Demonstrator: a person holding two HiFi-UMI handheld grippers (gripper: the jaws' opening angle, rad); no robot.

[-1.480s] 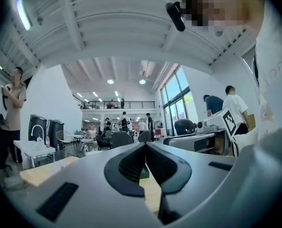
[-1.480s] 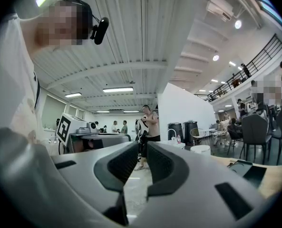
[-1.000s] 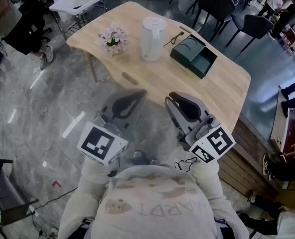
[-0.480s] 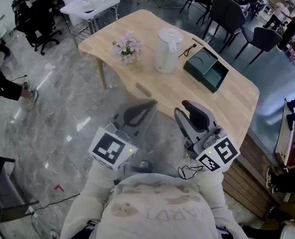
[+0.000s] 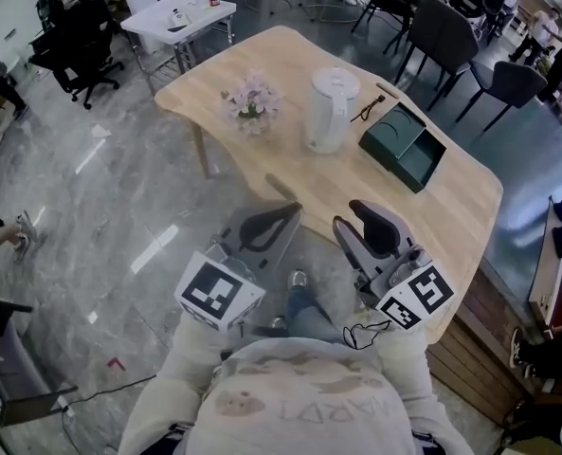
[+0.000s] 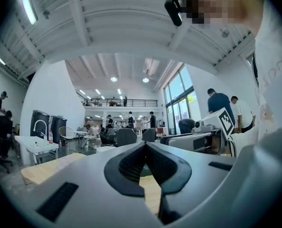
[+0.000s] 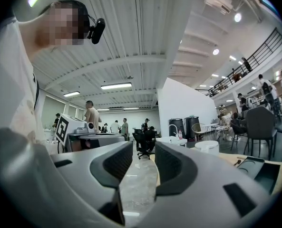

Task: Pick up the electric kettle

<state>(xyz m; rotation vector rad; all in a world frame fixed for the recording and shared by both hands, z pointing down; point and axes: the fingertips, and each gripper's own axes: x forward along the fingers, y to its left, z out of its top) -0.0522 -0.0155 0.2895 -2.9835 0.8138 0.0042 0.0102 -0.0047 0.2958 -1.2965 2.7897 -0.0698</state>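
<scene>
The white electric kettle [image 5: 332, 110] stands upright with its lid on, on the light wooden table [image 5: 290, 164], beyond both grippers; it also shows small in the right gripper view as the kettle [image 7: 208, 147]. My left gripper [image 5: 294, 209] hovers level before the table's near edge, its jaws meeting at the tips, nothing in them [image 6: 144, 145]. My right gripper [image 5: 349, 218] is held beside it, also short of the kettle. Its jaws are opening, with a clear gap and nothing between them [image 7: 143, 148].
A small bunch of pink flowers [image 5: 252, 101] stands left of the kettle, and an open dark green box [image 5: 408, 146] lies to its right. Dark chairs [image 5: 451, 36] sit behind the table, a white side table [image 5: 188, 15] at the far left. Grey marble floor [image 5: 100, 216] surrounds.
Both grippers have come nearer the table and the kettle, which now lie closer in the head view. The right gripper's jaws have parted. The left gripper stays shut.
</scene>
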